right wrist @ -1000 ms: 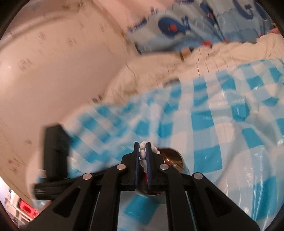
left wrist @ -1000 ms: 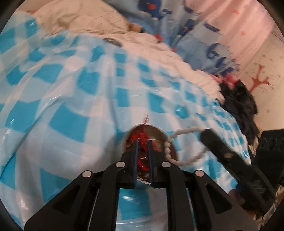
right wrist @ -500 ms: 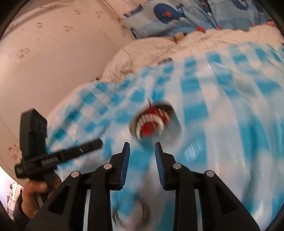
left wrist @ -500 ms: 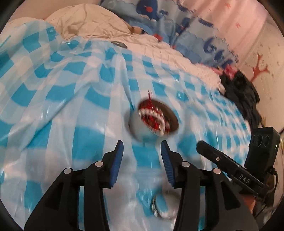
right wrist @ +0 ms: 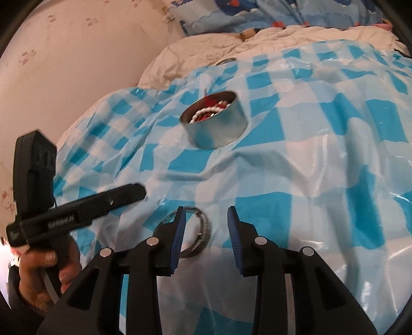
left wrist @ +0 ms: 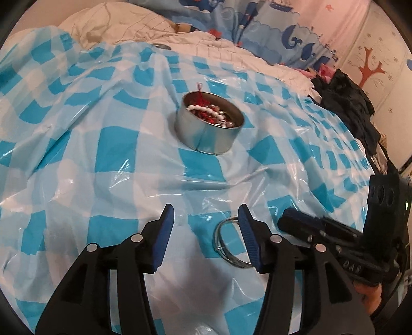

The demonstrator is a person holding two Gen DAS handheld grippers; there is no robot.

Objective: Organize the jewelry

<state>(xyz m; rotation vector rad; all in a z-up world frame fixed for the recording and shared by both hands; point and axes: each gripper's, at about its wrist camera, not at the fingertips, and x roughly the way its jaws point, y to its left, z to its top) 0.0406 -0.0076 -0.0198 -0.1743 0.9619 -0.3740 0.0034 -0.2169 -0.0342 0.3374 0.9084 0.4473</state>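
A round metal tin (left wrist: 206, 139) stands on the blue-and-white checked plastic cloth (left wrist: 103, 144). A white bead bracelet (left wrist: 208, 111) and a red string piece lie inside it. My left gripper (left wrist: 206, 210) hovers nearer than the tin, its jaws opening with nothing between them. A silver bangle (left wrist: 226, 242) lies on the cloth, partly behind its right finger. My right gripper (right wrist: 206, 211) is also back from the tin (right wrist: 219, 128), its jaws opening and holding nothing. The bangle (right wrist: 203, 229) lies under its left finger. Each view shows the other gripper (left wrist: 285, 219) (right wrist: 141, 192) at the side.
A round metal lid (left wrist: 161, 47) rests at the cloth's far edge on a cream quilt (left wrist: 123, 23). Blue whale-print bedding (left wrist: 257, 20) lies behind it. A pile of dark clothes (left wrist: 347, 103) sits at the right. A hand (right wrist: 38, 270) holds the left gripper beside a pink wall.
Both grippers were shut over the tin, left on the red string, right on the white beads. Both let go and pulled back. The jewelry now lies in the tin, and the bangle came into view.
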